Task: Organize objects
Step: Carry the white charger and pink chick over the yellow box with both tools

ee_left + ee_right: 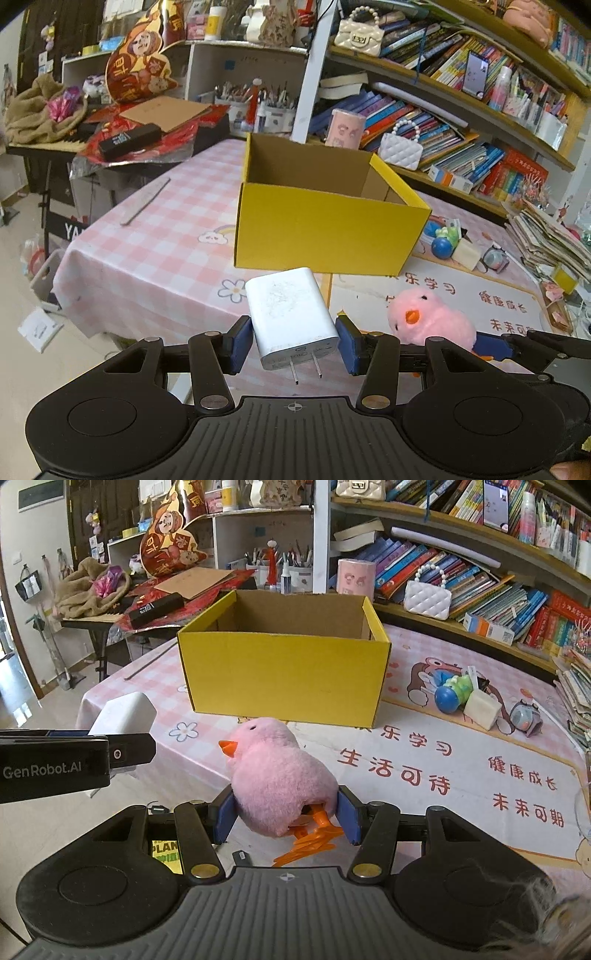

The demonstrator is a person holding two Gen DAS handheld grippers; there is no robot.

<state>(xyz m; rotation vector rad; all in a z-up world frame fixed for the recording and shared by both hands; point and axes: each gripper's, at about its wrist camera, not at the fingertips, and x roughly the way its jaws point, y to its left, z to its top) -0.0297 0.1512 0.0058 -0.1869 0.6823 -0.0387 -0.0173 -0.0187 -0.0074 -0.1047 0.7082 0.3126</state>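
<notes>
Left tongs (294, 341) clamp a white charger (291, 317), prongs pointing back. Right tongs (287, 818) clamp a pink chick (280, 775). The open yellow box (284, 672) stands ahead, just beyond both loads; its long side faces the right tongs squarely, so they look better placed.

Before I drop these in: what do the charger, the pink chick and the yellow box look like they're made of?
Charger: hard white plastic, smooth, scuffed on its face, with metal prongs. Chick: soft plush with fuzzy pile; beak and feet look like orange plastic. Box: cardboard, matte yellow outside, raw brown inside, with folded flaps at its ends.
</notes>
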